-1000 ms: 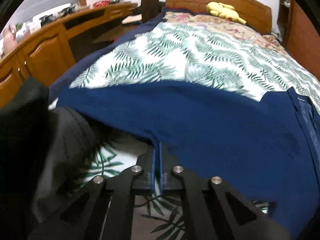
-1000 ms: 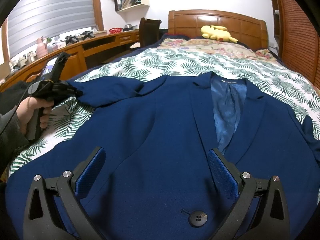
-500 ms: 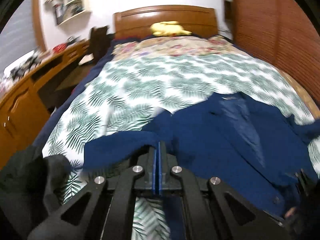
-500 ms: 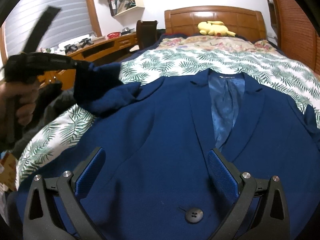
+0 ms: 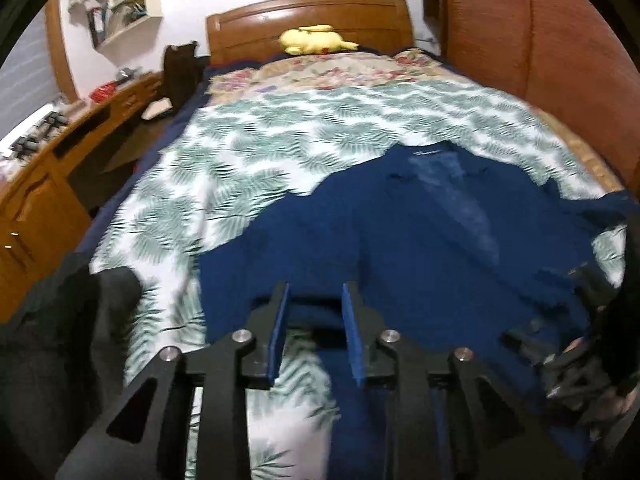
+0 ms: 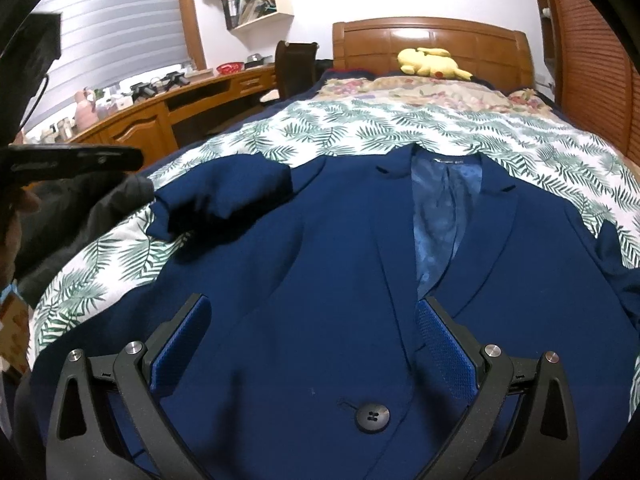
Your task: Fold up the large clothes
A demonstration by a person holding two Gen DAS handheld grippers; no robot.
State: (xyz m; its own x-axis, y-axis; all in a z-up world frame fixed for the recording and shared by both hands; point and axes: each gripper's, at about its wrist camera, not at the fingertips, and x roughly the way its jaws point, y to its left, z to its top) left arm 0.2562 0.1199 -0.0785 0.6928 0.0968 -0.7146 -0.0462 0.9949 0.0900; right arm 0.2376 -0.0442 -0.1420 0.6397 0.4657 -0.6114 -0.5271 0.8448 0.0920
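Navy jacket (image 6: 320, 280) w/ black button (image 6: 372, 416), green-leaf white bedspread (image 6: 400, 128), yellow plush (image 6: 430, 63).

We see a wooden headboard (image 6: 432, 46) against a white wall, a yellow plush toy (image 6: 432, 62) just before it. Left of the headboard runs a wooden counter (image 6: 160, 116) beneath a blinded window (image 6: 116, 28); louvered wardrobe doors (image 6: 592, 64) stand to its right.

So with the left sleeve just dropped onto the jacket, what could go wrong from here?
1. The folded sleeve lies bunched and lumpy near the shoulder, so later folds may crease unevenly.
2. The dark garment sits right beside that sleeve and could get caught up.
3. The right hand-held gripper, open above the button, might snag it on closing.
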